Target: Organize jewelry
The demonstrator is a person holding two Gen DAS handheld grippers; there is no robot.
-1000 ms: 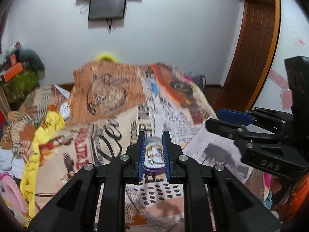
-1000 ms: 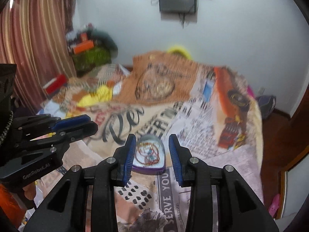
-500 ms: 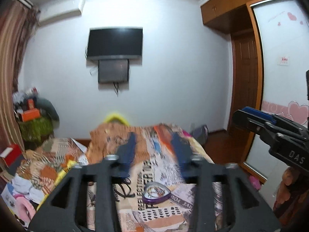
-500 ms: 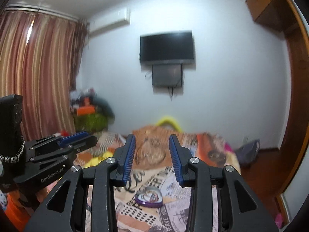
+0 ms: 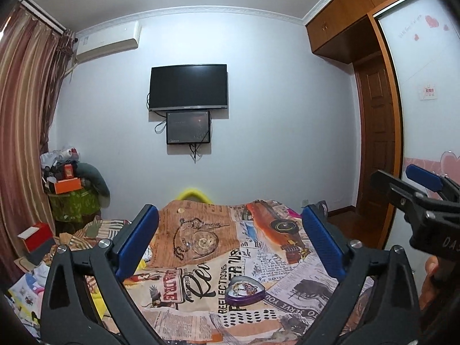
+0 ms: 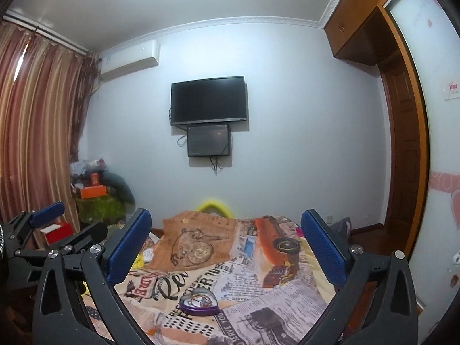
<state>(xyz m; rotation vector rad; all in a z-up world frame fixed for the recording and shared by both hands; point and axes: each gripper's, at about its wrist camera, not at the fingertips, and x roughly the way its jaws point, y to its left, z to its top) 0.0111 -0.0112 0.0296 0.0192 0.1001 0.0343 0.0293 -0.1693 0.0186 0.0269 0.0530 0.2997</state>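
Note:
A purple heart-shaped jewelry tin (image 5: 244,289) with a clear lid lies on the printed bedspread (image 5: 201,264); colored jewelry shows inside it. It also shows in the right wrist view (image 6: 199,302). My left gripper (image 5: 230,244) is wide open and empty, raised well above and behind the tin. My right gripper (image 6: 225,248) is also wide open and empty, held high above the bed. Each gripper shows at the edge of the other's view: the right one (image 5: 417,189), the left one (image 6: 43,230).
A TV (image 5: 188,87) and a smaller screen hang on the far wall. Piled boxes and clothes (image 5: 69,189) stand at the left by the curtains. A wooden door and wardrobe (image 5: 373,149) are on the right. Loose clutter lies at the bed's left edge.
Both grippers have opened wide and lifted up and back from the heart-shaped tin. The left gripper let go of the tin, which now lies on the bedspread.

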